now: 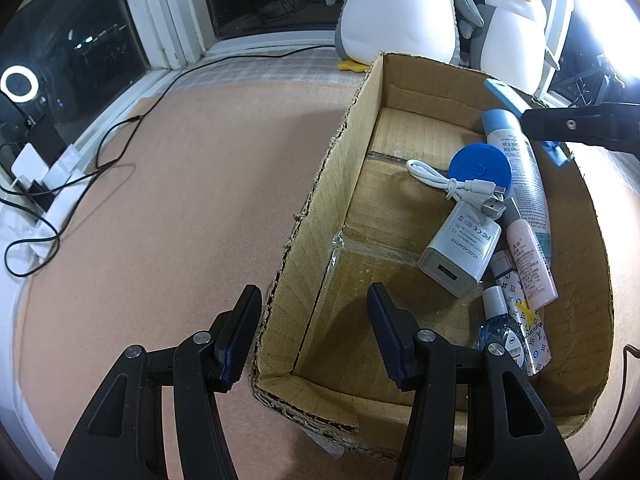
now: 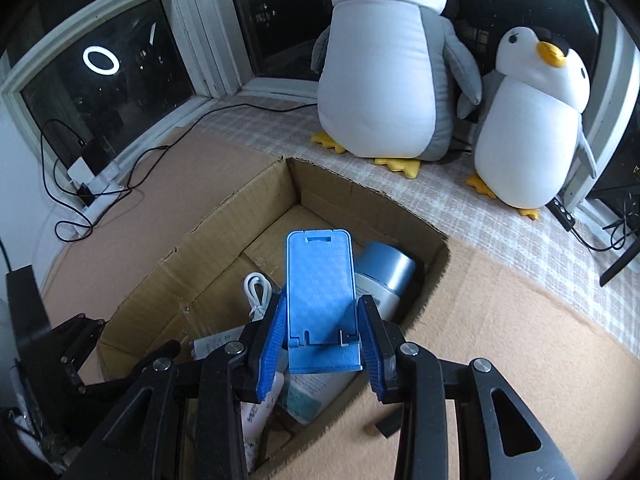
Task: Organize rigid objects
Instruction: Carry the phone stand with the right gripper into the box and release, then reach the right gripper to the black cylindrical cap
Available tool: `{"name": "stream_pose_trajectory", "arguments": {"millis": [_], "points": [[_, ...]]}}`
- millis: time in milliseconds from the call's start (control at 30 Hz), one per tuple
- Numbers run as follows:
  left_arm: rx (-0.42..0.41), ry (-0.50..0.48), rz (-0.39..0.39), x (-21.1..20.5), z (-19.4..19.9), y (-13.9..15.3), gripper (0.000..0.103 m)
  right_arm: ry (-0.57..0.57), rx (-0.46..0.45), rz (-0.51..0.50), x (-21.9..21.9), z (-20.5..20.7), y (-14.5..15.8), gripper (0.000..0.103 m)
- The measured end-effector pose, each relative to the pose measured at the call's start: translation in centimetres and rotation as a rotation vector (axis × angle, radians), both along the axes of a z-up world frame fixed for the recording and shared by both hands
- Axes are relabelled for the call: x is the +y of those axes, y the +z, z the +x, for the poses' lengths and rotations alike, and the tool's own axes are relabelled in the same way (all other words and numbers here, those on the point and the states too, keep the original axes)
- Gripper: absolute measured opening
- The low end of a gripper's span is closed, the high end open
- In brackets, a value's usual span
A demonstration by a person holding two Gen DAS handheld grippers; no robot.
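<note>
Gripping blue phone stand (image 2: 320,300) between pads of right gripper (image 2: 322,342), jaws narrow and clamped on its lower edges, stand tilted up and forward. Carrying it above cardboard box (image 2: 208,240), over the near right corner. Straddling the box's left wall with left gripper (image 1: 314,334), jaws moderately open; looking like bracing rather than pinching, contact with the wall not clear. Lying already in the box, along its right side: spray can (image 1: 520,168), round blue disc (image 1: 480,168), white cable (image 1: 448,184), white charger (image 1: 460,252), pink tube (image 1: 532,264), small clear bottle (image 1: 500,320). Leaving the left half of the box floor bare. Judging the step in hand as placing the stand inside. Doing it well probably meaning: shifting toward the bare floor left of the charger, lowering until the stand's base is near the cardboard, keeping clear of the can's cap and the cable loop, tilting flatter before letting go so it is not toppling onto the pile. Keeping the left gripper steady against box sliding on the tan mat (image 1: 180,200). Sitting behind, unrelated: two plush penguins (image 2: 384,72).
</note>
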State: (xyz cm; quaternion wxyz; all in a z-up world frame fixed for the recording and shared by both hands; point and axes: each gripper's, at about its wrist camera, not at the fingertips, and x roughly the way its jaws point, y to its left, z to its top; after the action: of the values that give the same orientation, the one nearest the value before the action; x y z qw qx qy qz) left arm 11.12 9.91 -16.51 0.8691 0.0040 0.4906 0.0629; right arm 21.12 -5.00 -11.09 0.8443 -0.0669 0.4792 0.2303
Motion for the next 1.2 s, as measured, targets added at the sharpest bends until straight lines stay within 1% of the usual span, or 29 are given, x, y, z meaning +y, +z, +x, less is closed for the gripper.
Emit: {"name": "stream_pose_trajectory", "arguments": {"millis": [133, 167, 200, 267, 367, 467, 667, 867, 1000, 1200], "points": [[0.000, -0.001, 0.000, 0.0, 0.0, 0.0, 0.054, -0.004, -0.001, -0.007, 0.3, 0.6, -0.3, 0.034], [0.000, 0.000, 0.000, 0.0, 0.0, 0.0, 0.054, -0.008, -0.004, -0.008, 0.2, 0.7, -0.2, 0.038], [0.000, 0.000, -0.001, 0.0, 0.0, 0.0, 0.054, -0.011, -0.008, -0.007, 0.2, 0.7, -0.2, 0.045], [0.000, 0.000, -0.001, 0.0, 0.0, 0.0, 0.054, -0.016, -0.019, -0.004, 0.0, 0.7, 0.0, 0.051], [0.000, 0.000, 0.000, 0.0, 0.0, 0.0, 0.054, -0.022, -0.024, -0.005, -0.4, 0.6, 0.1, 0.053], [0.000, 0.000, -0.001, 0.0, 0.0, 0.0, 0.054, -0.028, -0.028, -0.005, -0.9, 0.5, 0.2, 0.057], [0.000, -0.001, 0.000, 0.1, 0.0, 0.0, 0.054, -0.046, -0.025, 0.001, -2.3, 0.0, 0.4, 0.059], [0.000, -0.001, -0.001, 0.1, 0.0, 0.0, 0.054, -0.084, -0.014, 0.016, -4.9, -0.8, 0.7, 0.060], [0.000, -0.001, 0.000, 0.1, 0.0, 0.0, 0.054, -0.131, 0.006, 0.015, -7.3, -1.5, 0.3, 0.060], [0.000, -0.002, 0.001, 0.1, 0.0, 0.0, 0.054, -0.212, 0.054, 0.030, -10.5, -2.1, -1.2, 0.060]]}}
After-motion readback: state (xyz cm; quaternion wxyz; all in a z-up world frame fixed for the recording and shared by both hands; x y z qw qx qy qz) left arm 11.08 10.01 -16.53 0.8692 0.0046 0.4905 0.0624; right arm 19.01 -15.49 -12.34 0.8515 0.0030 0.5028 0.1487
